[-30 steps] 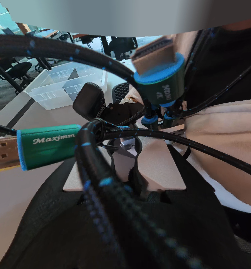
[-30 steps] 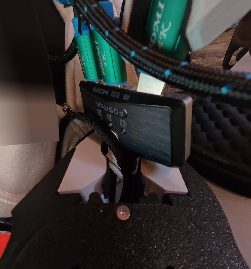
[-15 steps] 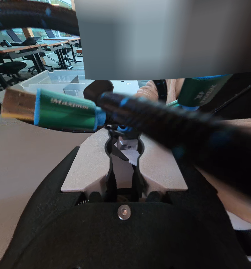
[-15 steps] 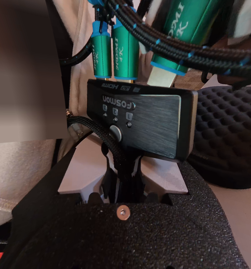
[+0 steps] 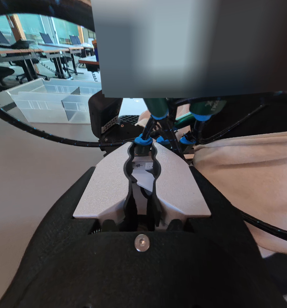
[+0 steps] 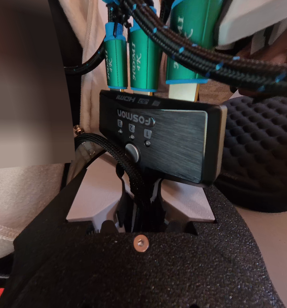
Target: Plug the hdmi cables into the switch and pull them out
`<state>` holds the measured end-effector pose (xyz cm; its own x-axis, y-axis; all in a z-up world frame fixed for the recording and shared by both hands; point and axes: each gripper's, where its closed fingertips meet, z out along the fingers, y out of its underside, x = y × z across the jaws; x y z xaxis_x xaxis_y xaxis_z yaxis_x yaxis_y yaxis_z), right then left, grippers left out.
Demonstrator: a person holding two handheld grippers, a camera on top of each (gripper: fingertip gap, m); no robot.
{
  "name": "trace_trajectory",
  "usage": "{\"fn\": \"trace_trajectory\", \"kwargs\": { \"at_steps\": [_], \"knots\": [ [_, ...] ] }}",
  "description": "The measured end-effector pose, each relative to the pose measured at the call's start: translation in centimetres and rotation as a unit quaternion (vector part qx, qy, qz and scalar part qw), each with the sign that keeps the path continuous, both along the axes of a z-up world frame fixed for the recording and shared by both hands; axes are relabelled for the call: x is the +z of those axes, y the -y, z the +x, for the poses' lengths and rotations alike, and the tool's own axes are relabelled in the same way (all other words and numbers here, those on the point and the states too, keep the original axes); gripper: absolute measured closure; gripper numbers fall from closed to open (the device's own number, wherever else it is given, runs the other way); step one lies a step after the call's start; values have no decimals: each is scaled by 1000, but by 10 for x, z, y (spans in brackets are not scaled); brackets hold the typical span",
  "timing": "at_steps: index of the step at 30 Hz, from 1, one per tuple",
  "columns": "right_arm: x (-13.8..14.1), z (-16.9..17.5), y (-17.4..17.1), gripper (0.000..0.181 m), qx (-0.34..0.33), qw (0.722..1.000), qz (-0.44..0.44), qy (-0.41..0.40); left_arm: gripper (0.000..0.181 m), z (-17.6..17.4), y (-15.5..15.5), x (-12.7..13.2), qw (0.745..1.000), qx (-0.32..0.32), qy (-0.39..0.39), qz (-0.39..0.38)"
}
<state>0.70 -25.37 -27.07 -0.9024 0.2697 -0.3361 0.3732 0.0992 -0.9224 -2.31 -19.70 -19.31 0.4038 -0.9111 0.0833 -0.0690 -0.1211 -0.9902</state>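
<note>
My right gripper [image 6: 139, 178] is shut at the base of the black HDMI switch [image 6: 164, 141] and its black braided lead [image 6: 131, 168], and holds it upright. Two green HDMI plugs [image 6: 117, 63] [image 6: 143, 65] sit in its top ports. A third green plug [image 6: 187, 55] stands over the last port with its gold tip [image 6: 182, 92] partly in. My left gripper [image 5: 142, 150] is shut on this third plug [image 5: 143, 141], with the switch's silver side [image 5: 142, 166] below it. One of its white fingers [image 6: 256, 21] shows in the right wrist view.
A clear plastic bin [image 5: 52, 101] stands on the grey table [image 5: 22, 183] at the back left. A black dimpled pad [image 6: 256, 150] lies right of the switch. A person's beige sleeve [image 5: 239, 175] is close on the right. Braided cables [image 5: 39, 135] loop around.
My left gripper has brought the third plug down onto the switch and its tip has entered the port. The loose plug ends have swung out of the left view.
</note>
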Motion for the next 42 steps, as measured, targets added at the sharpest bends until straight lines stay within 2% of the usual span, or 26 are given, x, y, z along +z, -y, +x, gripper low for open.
{"fn": "trace_trajectory", "kwargs": {
  "at_steps": [5,8,9,10,11,12,13,15,18,22,24,26,28,31,34,37,39,42],
  "knots": [
    [-2,-1,1,142,-2,1000,8,5,162,0,-1,-4,997,-2,-4,-75],
    [-2,-2,0,142,-12,1000,3,8,163,-1,-3,-9,997,16,-36,-68],
    [-2,-2,1,143,-9,1000,3,8,163,2,-5,-20,995,18,-63,-77],
    [7,-3,3,143,-6,1000,-25,-8,181,7,-6,-69,973,23,-203,-109],
    [35,-8,3,144,-16,995,-91,-48,181,12,-3,-112,944,15,-312,-108],
    [53,-12,1,145,-19,991,-113,-74,181,16,1,-114,958,-9,-272,-94],
    [58,-16,-3,144,-29,991,-99,-82,180,12,2,-101,962,-14,-256,-99],
    [54,-20,-15,145,-57,991,-91,-77,181,4,-10,-61,976,32,-212,-42],
    [55,-22,-37,145,-88,991,-77,-64,181,-7,-19,-38,976,75,-203,-31],
    [54,-21,-55,144,-119,991,-19,-66,156,-12,-41,-11,987,127,-102,2],
    [51,-18,-62,144,-125,990,-10,-68,148,-14,-48,6,984,159,-57,56],
    [50,-19,-70,144,-149,986,-18,-70,147,-25,-52,23,969,208,-34,131],
    [52,-20,-79,144,-171,982,-43,-67,146,-35,-53,34,955,243,-11,166],
    [56,-25,-92,144,-202,975,-68,-66,147,-46,-54,37,945,281,31,162],
    [47,-32,-102,144,-237,968,-54,-60,146,-62,-58,49,926,317,140,151],
    [35,-39,-108,144,-269,961,-23,-65,145,-89,-55,61,891,345,264,133],
    [33,-42,-108,144,-280,957,-9,-74,146,-108,-49,70,855,370,330,152],
    [29,-48,-115,144,-314,946,8,-78,146,-127,-41,79,833,409,330,173]
  ]
}}
